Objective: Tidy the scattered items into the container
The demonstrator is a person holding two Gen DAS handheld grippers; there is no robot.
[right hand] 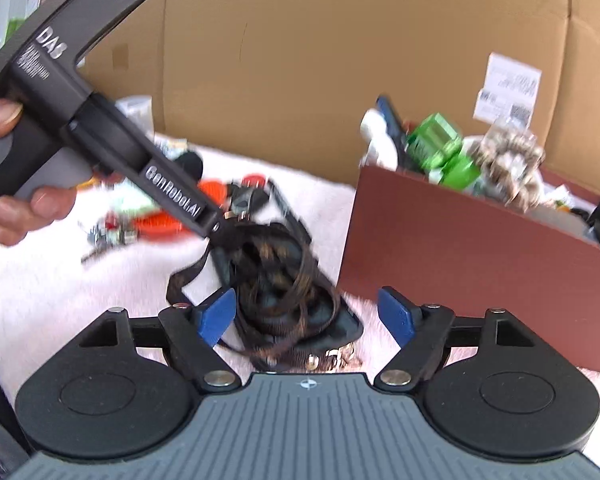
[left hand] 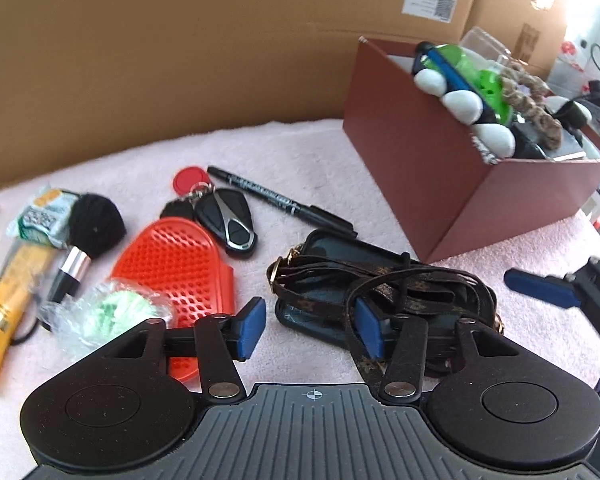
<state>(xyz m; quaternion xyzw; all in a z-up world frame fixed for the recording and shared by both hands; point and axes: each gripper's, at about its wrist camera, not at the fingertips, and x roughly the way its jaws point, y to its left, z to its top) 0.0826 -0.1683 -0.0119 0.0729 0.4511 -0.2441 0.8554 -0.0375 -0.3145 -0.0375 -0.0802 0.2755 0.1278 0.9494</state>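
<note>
Left wrist view: left gripper hangs low over the phone case with its brown strap bundled on top. Fingers released, nothing clamped; right pad sits in the strap loops, left pad is just off the case's near-left edge, so the jaws look lined up to straddle that corner. Maroon box is beyond and to the right, already heaped. Still loose on the pink towel: marker, car key fob, orange scrubber, black brush, yellow tube.

Right wrist view: right gripper also spread, empty, bracketing the strap bundle from the opposite side. Likely a two-handed lift, since the loose strap would trail from a single pinch. A hand holds the left gripper's handle at the far end of the case. Box stands just right of the case, a short carry.
</note>
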